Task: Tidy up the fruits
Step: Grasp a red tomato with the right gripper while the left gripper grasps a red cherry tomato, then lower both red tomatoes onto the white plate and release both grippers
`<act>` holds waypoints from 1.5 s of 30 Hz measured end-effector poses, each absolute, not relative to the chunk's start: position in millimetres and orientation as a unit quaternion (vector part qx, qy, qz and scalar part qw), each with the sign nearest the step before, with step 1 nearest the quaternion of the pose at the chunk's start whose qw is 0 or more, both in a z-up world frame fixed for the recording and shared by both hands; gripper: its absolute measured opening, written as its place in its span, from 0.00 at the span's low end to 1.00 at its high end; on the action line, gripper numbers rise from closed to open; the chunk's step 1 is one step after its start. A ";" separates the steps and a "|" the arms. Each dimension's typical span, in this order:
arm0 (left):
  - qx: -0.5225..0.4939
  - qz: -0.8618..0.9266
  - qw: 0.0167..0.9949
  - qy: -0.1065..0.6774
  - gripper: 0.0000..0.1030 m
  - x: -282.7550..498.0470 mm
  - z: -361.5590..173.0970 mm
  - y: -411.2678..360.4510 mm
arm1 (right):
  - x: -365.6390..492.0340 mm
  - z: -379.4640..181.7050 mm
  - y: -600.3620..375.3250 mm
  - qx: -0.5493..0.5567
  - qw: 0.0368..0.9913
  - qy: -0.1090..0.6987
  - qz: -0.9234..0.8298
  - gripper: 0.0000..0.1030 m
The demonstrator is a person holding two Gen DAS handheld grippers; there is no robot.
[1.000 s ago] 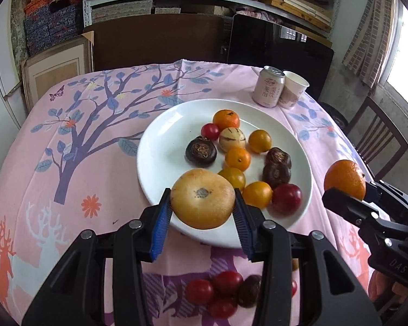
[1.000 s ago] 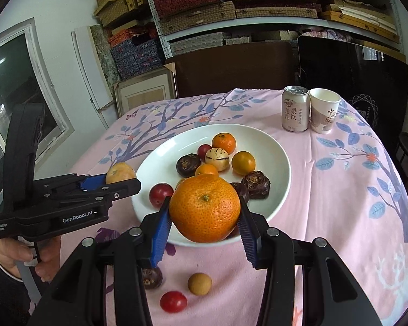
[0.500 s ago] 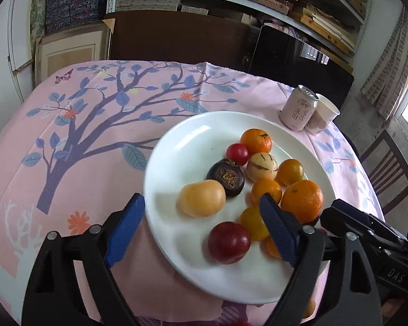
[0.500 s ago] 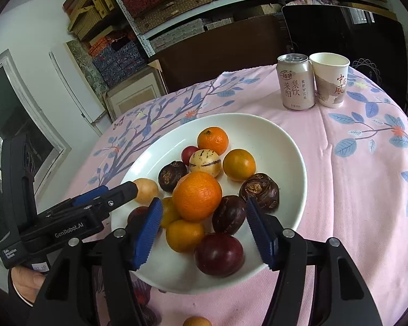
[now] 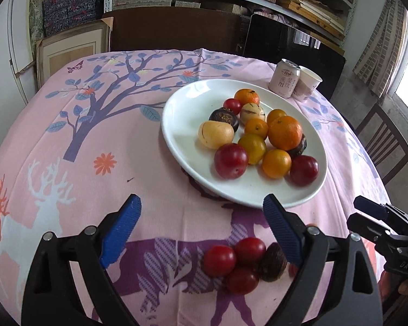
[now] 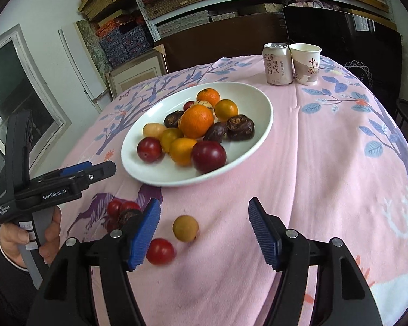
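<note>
On the worktop (image 5: 149,184), one white plate (image 5: 182,114) holds about thirteen fruits; left gripper (image 5: 201,225) and right gripper (image 6: 204,228) fingers are opening, empty, over loose fruits at six o'clock.

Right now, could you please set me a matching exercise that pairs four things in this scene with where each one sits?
Things:
1. large orange
2. drink can
3. small tan fruit
4. left gripper

Places:
A. on the tablecloth, between the right gripper's fingers
B. beside the paper cup
C. above the red cherry tomatoes
D. piled on the white plate

Pairs: 1-D, 2-B, 3-A, 4-C
</note>
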State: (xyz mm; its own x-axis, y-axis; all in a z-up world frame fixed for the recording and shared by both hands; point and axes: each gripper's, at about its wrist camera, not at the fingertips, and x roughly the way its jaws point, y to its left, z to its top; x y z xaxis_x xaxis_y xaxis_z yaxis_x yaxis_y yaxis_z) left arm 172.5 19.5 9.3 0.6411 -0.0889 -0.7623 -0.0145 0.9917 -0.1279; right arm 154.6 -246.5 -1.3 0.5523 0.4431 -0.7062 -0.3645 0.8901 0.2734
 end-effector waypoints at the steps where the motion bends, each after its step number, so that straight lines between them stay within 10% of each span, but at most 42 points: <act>1: -0.060 -0.022 0.903 0.424 0.86 167.0 8.2 19.9 | 148.8 -2.9 -243.7 0.039 0.879 0.415 0.231 0.66; 15: -0.056 -0.036 0.896 0.439 0.87 110.0 -5.5 37.2 | 114.2 -34.4 -181.6 -0.078 0.852 0.453 0.252 0.66; 21: -0.023 -0.046 0.891 0.450 0.87 99.2 -15.3 30.6 | 116.9 -40.7 -159.2 -0.127 0.858 0.436 0.241 0.29; 33: 0.024 -0.080 0.878 0.471 0.85 110.1 -33.0 -13.8 | 116.0 -38.1 -204.4 -0.039 0.856 0.446 0.260 0.29; 45: 0.054 -0.091 0.876 0.470 0.29 125.0 -36.4 -36.3 | 107.8 -38.4 -236.6 0.000 0.856 0.448 0.259 0.29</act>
